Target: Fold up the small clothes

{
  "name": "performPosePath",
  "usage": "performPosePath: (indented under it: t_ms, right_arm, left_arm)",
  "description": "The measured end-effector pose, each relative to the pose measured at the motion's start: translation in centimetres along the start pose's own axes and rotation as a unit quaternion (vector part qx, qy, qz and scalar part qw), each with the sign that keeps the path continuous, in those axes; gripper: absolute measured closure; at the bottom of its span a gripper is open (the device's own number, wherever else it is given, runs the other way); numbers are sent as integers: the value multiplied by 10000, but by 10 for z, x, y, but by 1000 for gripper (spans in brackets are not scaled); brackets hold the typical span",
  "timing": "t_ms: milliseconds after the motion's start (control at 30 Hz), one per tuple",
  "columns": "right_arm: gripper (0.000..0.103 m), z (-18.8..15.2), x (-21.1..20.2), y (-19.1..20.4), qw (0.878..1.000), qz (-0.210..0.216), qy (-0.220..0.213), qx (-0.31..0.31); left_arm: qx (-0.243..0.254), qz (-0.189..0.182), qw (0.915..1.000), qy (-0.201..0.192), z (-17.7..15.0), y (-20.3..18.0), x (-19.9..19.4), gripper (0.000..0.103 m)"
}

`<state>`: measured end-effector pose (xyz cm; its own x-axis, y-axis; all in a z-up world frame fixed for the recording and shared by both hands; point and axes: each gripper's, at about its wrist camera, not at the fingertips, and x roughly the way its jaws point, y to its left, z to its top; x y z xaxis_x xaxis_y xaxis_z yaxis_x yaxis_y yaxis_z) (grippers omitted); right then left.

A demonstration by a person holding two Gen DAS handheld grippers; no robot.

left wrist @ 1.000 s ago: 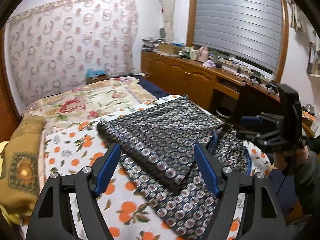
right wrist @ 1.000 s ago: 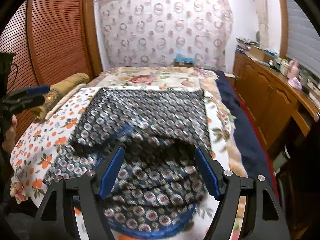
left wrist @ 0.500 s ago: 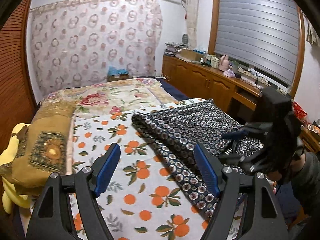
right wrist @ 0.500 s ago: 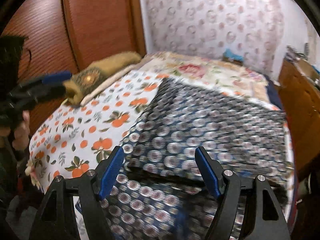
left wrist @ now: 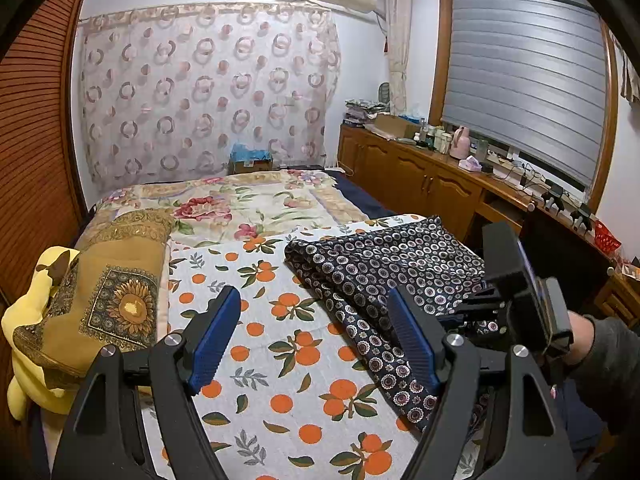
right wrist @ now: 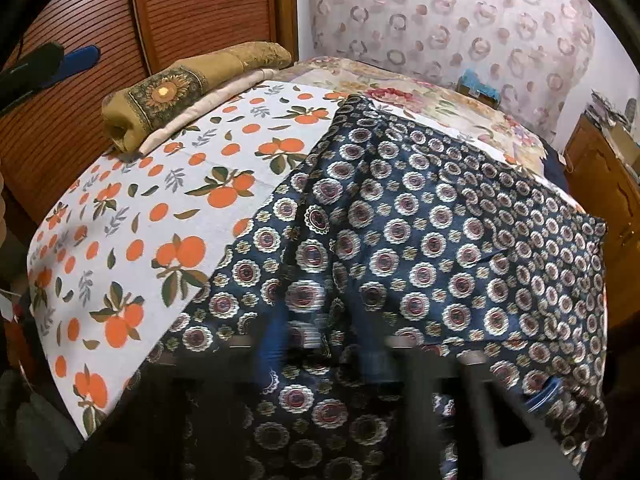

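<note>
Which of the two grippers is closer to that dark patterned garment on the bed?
Right. The right gripper is closing on the dark patterned garment; the left gripper hovers open over the orange-print sheet beside it.

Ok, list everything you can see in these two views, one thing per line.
Garment: one, navy with ring print, on the orange-print sheet's right side.
Orange-print sheet: one, white and orange, over the bed.
Floral quilt: one, cream, far end.
Sunflower blanket: one, brown, bed's left edge.
Curtain: one, pink rings, back wall.
Cabinet: one, wooden, right wall.
Blind: one, grey.
Left tongs: open, empty.
Right tongs: blurred, closing on the garment.
</note>
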<state>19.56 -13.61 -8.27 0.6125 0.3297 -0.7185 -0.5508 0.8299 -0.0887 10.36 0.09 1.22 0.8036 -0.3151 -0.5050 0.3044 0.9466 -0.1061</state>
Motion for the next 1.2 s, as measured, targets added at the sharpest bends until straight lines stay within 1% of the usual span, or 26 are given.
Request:
performPosePath:
  t_ms: [133, 233, 333, 433, 500, 667, 833, 867, 900, 933, 967, 1100, 1167, 1200]
  right_arm:
    - [98, 9, -22, -15, 9986, -247, -434, 184]
    - [98, 26, -45, -36, 9948, -572, -809, 247]
    - [99, 46, -61, -67, 9908, -906, -946, 347]
    - [99, 68, -66, -98, 9868, -1187, -1014, 439]
    - [99, 82, -67, -119, 9822, -1388, -1144, 532]
    - [99, 108, -44, -160, 9724, -1965, -960, 818]
    - [98, 120, -16, -172, 9620, -2441, -651, 1031]
    - [95, 119, -12, -177, 9618, -2418, -559, 1157]
    - [90, 124, -8, -167, 9637, -2320, -441, 1249]
    - [77, 126, -4, -169, 9645, -2255, -326, 1332]
    - [70, 127, -1, -170, 9647, -2234, -259, 1367]
    - [69, 117, -5, -166, 9662, -2130, -282, 1422]
    - [68, 106, -16, -157, 9692, -1893, -414, 1519]
    - [67, 97, -20, -159, 9715, -1766, -453, 1515]
  left_arm:
    - [-31, -30, 10000, 50, -3, 1, 3, 26]
    - [-54, -33, 9999, 128, -5, 1, 8, 26]
    - [-93, -81, 9998, 153, -7, 1, 12, 26]
    - [-125, -145, 9997, 179, -9, 1, 14, 26]
    - [-113, -138, 9996, 208, -10, 0, 16, 26]
    - [-71, -147, 9994, 295, -12, -1, 22, 26]
    - [-52, -166, 9992, 364, -15, -1, 26, 26]
    - [-54, -173, 9991, 376, -16, -2, 27, 26]
    - [-47, -187, 9990, 395, -17, -3, 28, 26]
    - [-32, -191, 9990, 406, -17, -4, 28, 26]
    - [-18, -200, 9990, 408, -18, -5, 28, 26]
    - [5, -249, 9986, 456, -20, -8, 32, 26]
    - [13, -258, 9985, 485, -21, -11, 35, 26]
    - [7, -267, 9984, 499, -22, -12, 37, 26]
